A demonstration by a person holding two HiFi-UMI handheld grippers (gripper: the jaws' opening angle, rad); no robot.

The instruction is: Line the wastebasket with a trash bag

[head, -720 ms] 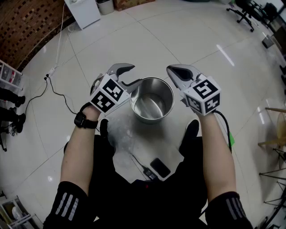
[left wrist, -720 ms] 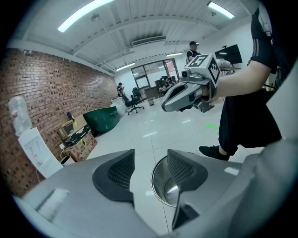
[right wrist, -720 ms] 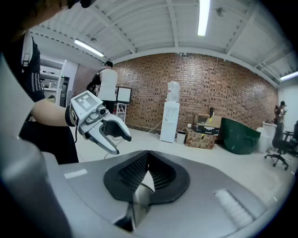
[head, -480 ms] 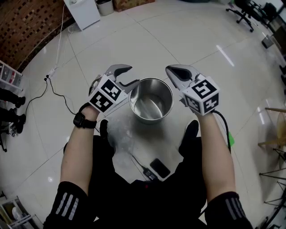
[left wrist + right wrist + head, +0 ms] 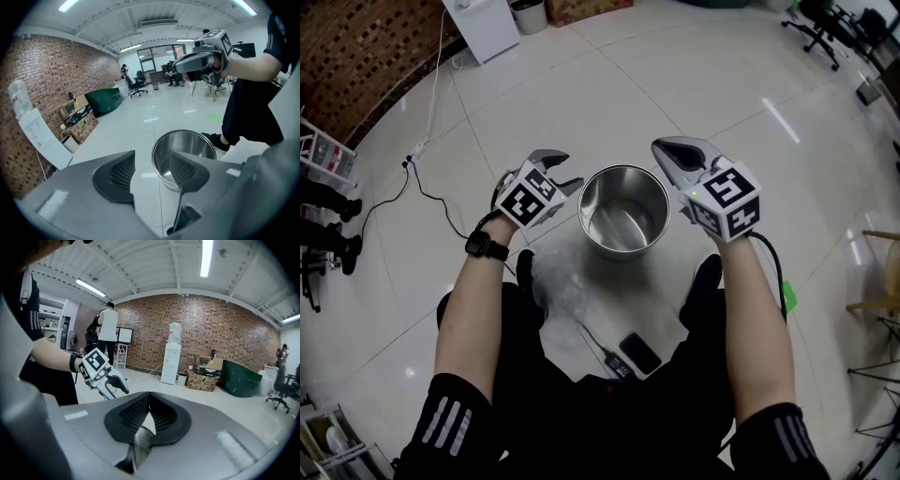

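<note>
Moved since the earlier frame is the left tool (image 5: 560, 172): it was at the rim of the bin (image 5: 623, 225) and is now held just beside it, clear of the metal.

In the head view the bin is seen upright on the floor (image 5: 741, 84), between the two tools, with bare steel inside and nothing draped over its rim. The bag (image 5: 561, 289) is seen as a crumpled clear heap on the floor near the bin, on its near side and close to the person's left shoe. The right tool (image 5: 657, 147) is held over the other side of the bin and touches nothing.

In the left gripper view the jaws are spread wide with nothing between the pads. The bin is seen past them, below and ahead, and empty.

In the right gripper view the jaws are pressed together on nothing. Only the left tool and the room are shown there; neither bin nor bag is in sight.

The task is judged barely begun, since no part of the lining is done. The bag is yet to be picked up, shaken open, lowered into the bin and folded over the rim.
</note>
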